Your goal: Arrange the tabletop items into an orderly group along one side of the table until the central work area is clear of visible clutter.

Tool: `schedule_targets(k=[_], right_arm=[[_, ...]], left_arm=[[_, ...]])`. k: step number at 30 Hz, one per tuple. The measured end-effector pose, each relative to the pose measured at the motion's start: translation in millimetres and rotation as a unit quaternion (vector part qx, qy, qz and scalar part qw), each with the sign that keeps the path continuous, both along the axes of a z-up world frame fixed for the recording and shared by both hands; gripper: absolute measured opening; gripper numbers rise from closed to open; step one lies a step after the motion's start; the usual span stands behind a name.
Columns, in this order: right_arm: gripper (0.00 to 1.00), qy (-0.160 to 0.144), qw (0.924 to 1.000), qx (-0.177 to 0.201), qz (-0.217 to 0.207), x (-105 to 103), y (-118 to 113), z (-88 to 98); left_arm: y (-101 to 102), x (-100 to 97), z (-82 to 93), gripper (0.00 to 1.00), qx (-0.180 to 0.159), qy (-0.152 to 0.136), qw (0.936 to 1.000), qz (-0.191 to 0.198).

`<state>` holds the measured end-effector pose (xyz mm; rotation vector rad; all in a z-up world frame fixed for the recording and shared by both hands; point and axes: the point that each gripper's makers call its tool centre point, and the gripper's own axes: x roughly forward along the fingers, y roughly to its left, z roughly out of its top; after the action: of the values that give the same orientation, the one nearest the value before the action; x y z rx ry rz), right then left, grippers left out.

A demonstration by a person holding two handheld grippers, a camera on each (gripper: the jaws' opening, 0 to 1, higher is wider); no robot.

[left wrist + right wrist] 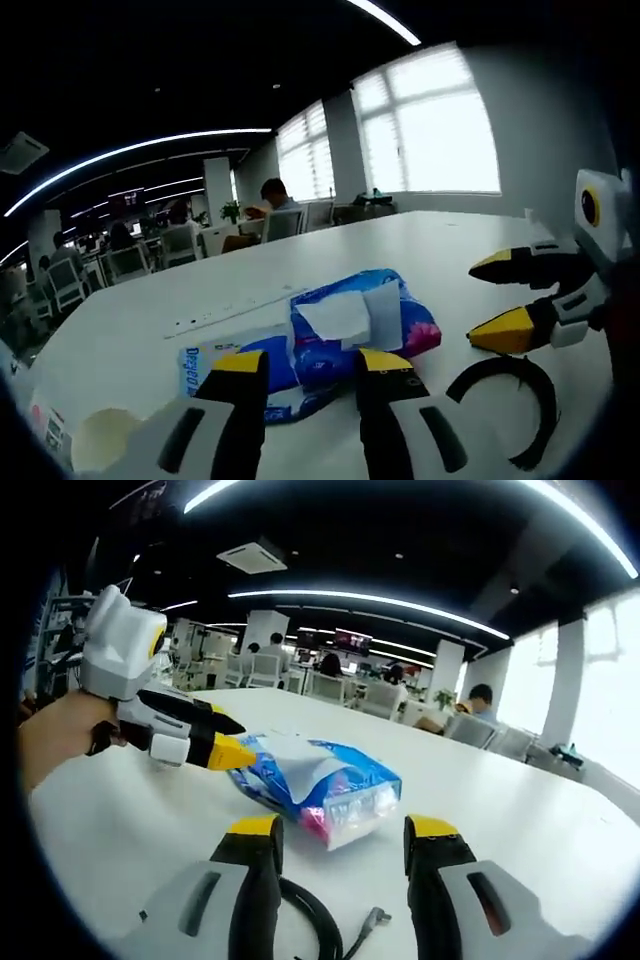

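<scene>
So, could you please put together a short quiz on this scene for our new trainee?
1. True or false: a white tissue sticks out of the blue tissue pack.
2. What lies on the white table beside the right tool? A) black cable B) mug C) scissors
3. Are the left tool's jaws open or shut?
Key: 1 true; 2 A; 3 open.

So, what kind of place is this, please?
Most likely an open-plan office. Beyond the white table holding a tissue pack, people sit in office chairs at rows of desks. Long strip lights run along a dark ceiling, and large windows with blinds line one wall.
</scene>
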<state>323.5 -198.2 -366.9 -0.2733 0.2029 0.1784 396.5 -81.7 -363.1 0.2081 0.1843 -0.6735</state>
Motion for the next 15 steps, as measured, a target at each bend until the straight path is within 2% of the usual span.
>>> schedule_targets(k=[7, 8, 15], right_arm=[[0.44, 0.002, 1.0, 0.002, -0.003, 4, 0, -1.5], [0.44, 0.001, 1.0, 0.006, -0.004, 7, 3, -1.6], [0.39, 0.001, 0.9999, -0.011, -0.009, 17, 9, -3.4]], left_arm=[[0, 6.1, 3.3, 0.33, 0.006, -0.01, 0.9999, 0.002], [0, 11.7, 6.1, 0.32, 0.004, -0.016, 0.9998, 0.005], [-2, 21.0, -6.6, 0.29, 0.006, 0.009, 0.9999, 0.002]])
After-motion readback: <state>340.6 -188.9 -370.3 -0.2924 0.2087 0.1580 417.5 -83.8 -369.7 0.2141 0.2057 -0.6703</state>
